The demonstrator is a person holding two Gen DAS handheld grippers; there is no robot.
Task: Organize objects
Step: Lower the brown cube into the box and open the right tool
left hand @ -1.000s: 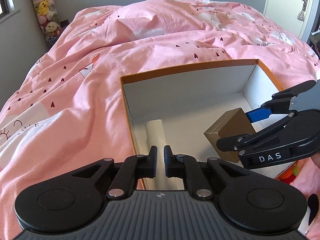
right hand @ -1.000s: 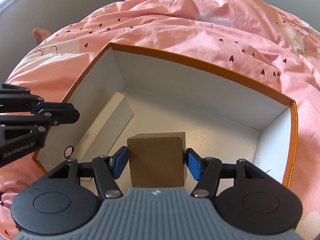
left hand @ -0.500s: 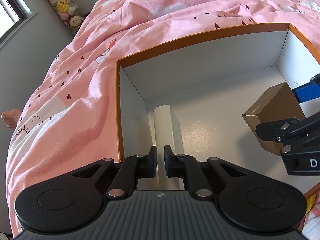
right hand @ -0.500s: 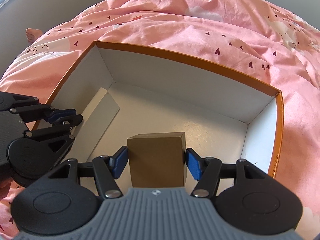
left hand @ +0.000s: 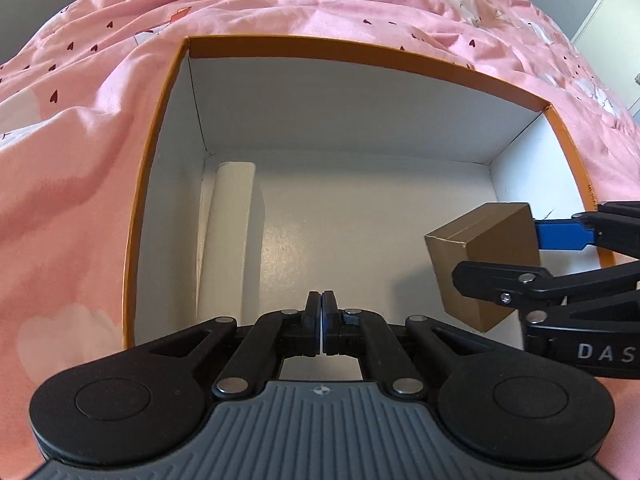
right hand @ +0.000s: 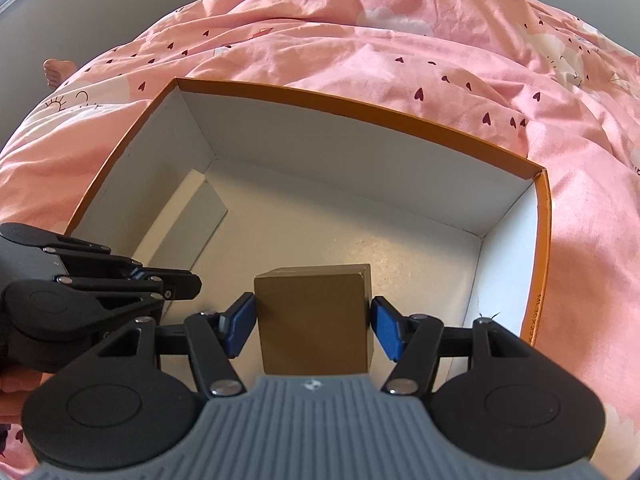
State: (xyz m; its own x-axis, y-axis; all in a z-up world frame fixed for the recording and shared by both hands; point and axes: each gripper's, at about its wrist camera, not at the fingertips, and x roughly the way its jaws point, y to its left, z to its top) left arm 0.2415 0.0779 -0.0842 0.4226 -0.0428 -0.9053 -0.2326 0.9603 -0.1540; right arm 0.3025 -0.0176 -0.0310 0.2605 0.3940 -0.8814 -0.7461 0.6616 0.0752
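Note:
A large orange box (left hand: 360, 46) with a white inside lies open on the bed. A long white carton (left hand: 232, 232) lies along its left wall, also seen as the white carton (right hand: 188, 216) in the right wrist view. My right gripper (right hand: 312, 320) is shut on a small brown cardboard box (right hand: 314, 316), its blue pads (right hand: 240, 322) pressing both sides. It holds the brown box (left hand: 484, 252) tilted over the right part of the orange box (right hand: 360, 102). My left gripper (left hand: 322, 304) is shut and empty, low over the near-left floor; the left gripper (right hand: 192, 284) is just left of the brown box.
A pink duvet (left hand: 80, 128) with small hearts surrounds the orange box on all sides. A person's bare foot (right hand: 58, 70) shows beyond the bed's far left edge. A pale door (left hand: 616, 12) stands at the far right.
My left gripper has sunk toward the orange box's floor and rolled, so the box fills its view. The right gripper still holds the brown box in almost the same place.

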